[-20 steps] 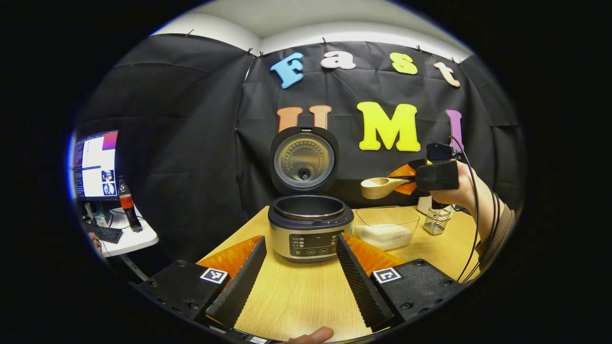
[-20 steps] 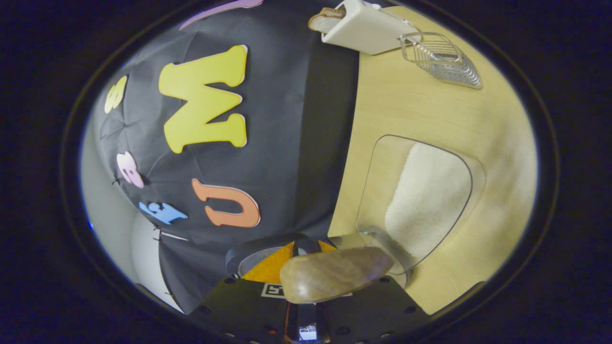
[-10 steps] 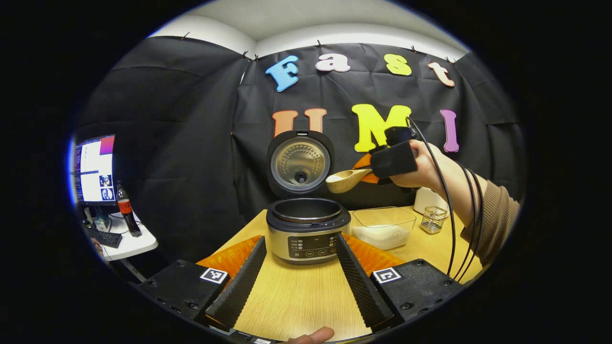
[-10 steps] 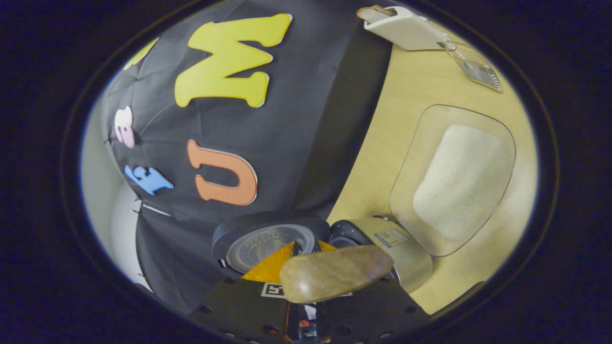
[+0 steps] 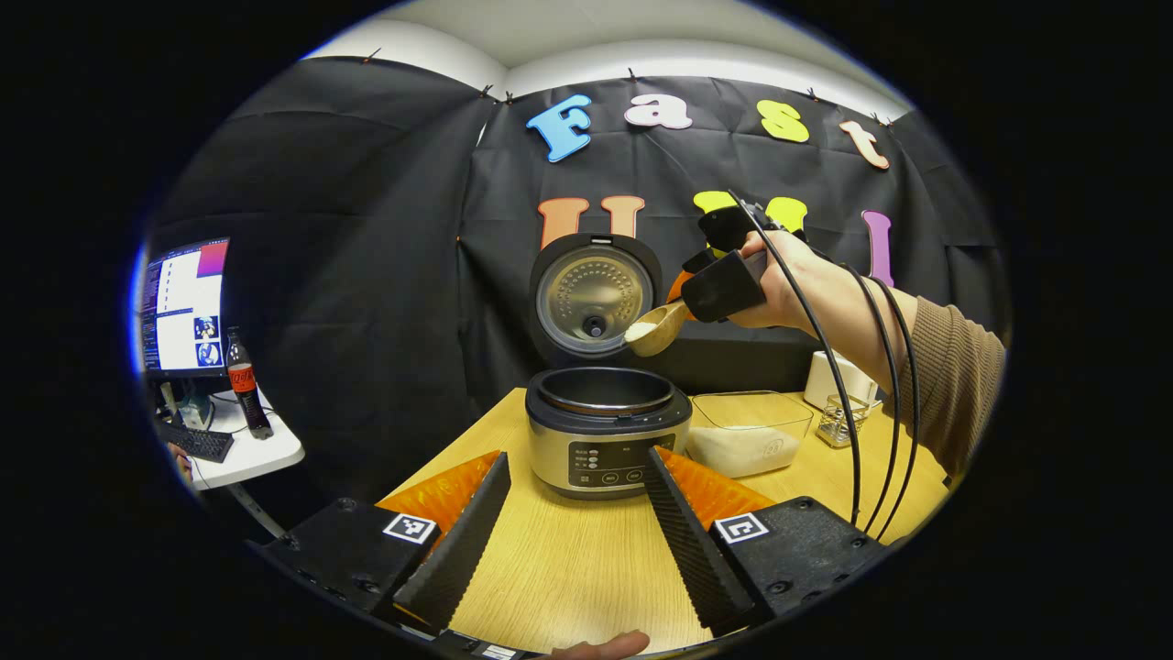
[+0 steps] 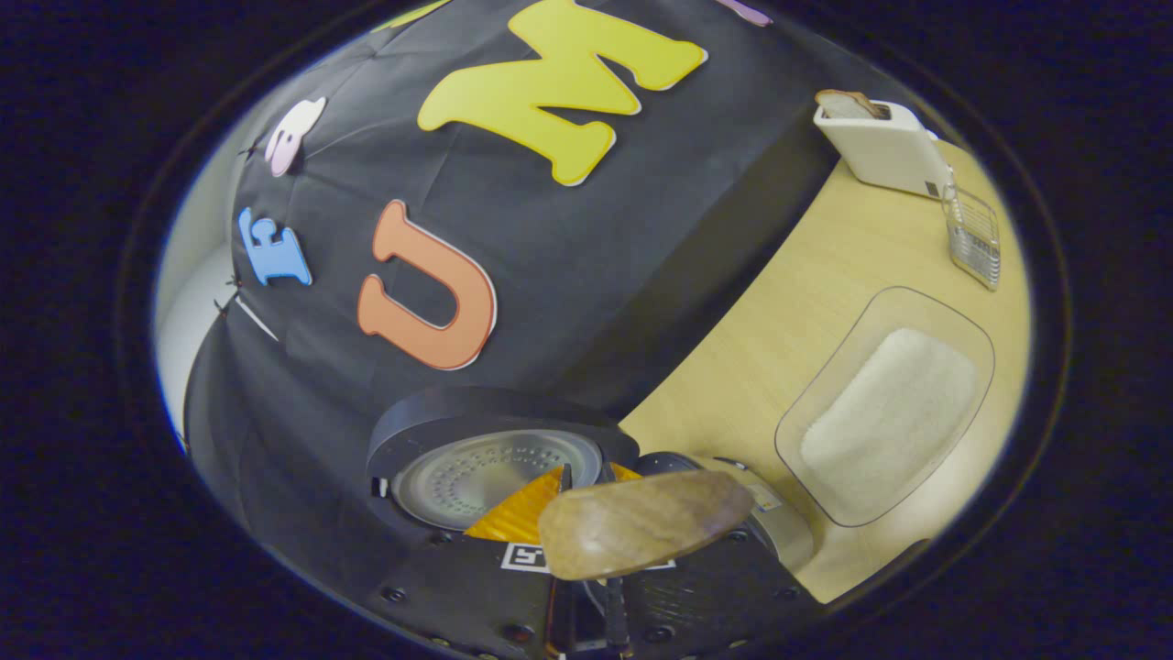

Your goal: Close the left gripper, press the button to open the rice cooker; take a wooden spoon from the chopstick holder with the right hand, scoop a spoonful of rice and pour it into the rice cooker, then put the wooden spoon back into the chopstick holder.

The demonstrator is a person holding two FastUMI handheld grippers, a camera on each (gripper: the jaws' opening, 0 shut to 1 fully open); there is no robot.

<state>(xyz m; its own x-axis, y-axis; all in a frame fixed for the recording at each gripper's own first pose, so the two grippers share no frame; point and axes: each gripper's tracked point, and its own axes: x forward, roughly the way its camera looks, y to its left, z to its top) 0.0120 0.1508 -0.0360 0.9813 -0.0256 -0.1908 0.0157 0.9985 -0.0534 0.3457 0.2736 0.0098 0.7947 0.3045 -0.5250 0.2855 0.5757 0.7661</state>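
Rice cooker (image 5: 608, 426) sits mid-table, lid up: heavy, rigid, won't shift. Rice tub (image 5: 750, 434) at its 3 o'clock. Your right gripper (image 5: 698, 291) is clamped on the wooden spoon (image 5: 655, 328) by the handle, bowl over the pot w/ loose rice: light, stiff, spills easily, so tip slowly. Left gripper (image 5: 575, 527) fingers spread wide, holding nothing.

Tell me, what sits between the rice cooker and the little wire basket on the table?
In the left gripper view, a clear tub of rice sits between the rice cooker and the wire basket.
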